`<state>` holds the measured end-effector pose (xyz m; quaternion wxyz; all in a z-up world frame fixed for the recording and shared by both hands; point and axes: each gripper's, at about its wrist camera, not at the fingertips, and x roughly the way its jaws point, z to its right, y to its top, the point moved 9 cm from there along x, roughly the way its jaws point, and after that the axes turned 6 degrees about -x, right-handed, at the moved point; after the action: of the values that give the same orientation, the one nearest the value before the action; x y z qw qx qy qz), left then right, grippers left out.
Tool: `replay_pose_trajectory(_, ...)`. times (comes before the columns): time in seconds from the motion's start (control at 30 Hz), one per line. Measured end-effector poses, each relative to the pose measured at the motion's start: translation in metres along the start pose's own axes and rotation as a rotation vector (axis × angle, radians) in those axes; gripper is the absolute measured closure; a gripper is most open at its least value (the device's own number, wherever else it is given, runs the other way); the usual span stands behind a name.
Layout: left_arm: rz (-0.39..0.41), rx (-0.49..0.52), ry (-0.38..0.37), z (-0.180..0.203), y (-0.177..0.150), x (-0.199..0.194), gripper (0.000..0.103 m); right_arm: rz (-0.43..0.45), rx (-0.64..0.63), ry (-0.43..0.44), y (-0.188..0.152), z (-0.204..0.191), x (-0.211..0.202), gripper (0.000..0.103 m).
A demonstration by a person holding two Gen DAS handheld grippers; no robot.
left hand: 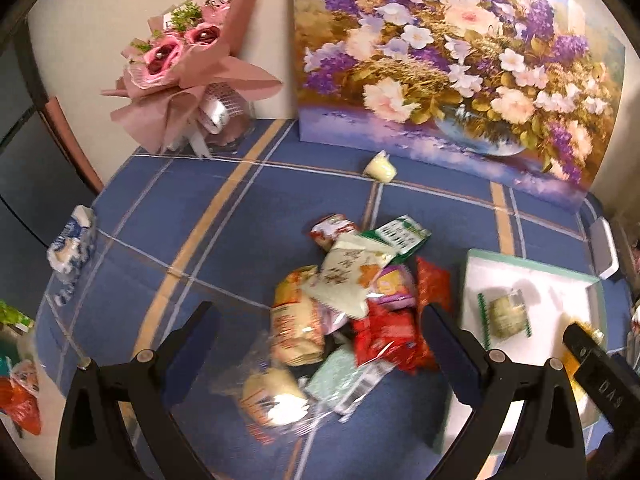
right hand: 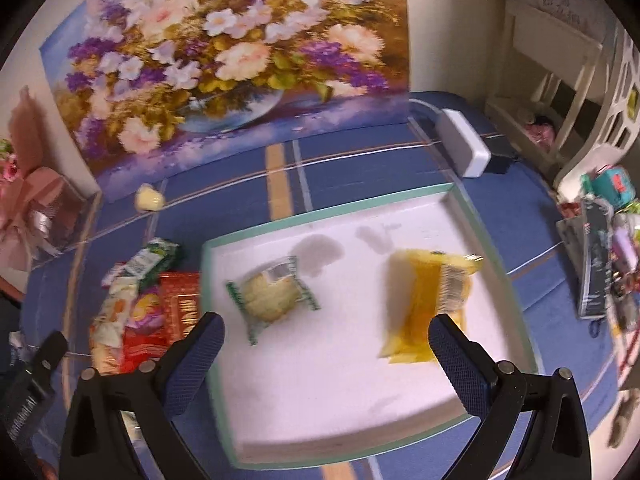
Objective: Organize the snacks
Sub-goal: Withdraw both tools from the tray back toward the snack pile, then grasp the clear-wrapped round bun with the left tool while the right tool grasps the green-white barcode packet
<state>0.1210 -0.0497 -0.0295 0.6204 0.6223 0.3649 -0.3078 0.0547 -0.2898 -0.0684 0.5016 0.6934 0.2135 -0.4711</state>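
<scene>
Blue tablecloth (left hand: 240,216): snack pile (left hand: 344,312) between spread left gripper (left hand: 320,328); right gripper (right hand: 326,340) spread over tray (right hand: 360,400).

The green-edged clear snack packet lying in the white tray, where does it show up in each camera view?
Left wrist view: the green-edged packet is at the right, in the white tray, beyond the left claw's right finger.
Right wrist view: the green-edged packet is near the centre, in the left part of the white tray, left of the yellow packet.
Shared landmark: the flower painting at the back of the table.
</scene>
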Motion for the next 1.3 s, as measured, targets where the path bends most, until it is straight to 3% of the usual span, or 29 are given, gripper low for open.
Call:
replay_pose_trajectory(0.47,-0.05,-0.138,0.028,-0.078,-0.01,0.0,0.003,0.022,0.063,0.058,-0.016,-0.023,-0.015,0.0)
replay_pose_trajectory(0.57,-0.064,-0.17,0.026,-0.093,-0.012,0.003,0.003,0.028,0.021,0.043,-0.019,-0.035,-0.021,0.0)
replay_pose_trajectory(0.73,-0.086,-0.224,-0.005,-0.111,-0.015,0.012,0.003,0.026,-0.055,0.098,-0.027,-0.076,-0.027,0.0)
replay_pose_trajectory(1.0,-0.195,-0.331,-0.029,-0.132,-0.037,0.045,0.003,-0.074,-0.197,0.184,-0.055,-0.145,-0.007,0.0)
replay_pose_trajectory(1.13,-0.274,-0.386,-0.067,-0.131,-0.051,0.061,0.003,-0.153,-0.235,0.188,-0.074,-0.159,0.014,0.0)
replay_pose_trajectory(1.3,-0.33,-0.382,-0.104,-0.115,-0.06,0.07,0.003,-0.23,-0.246,0.231,-0.092,-0.17,0.033,0.0)
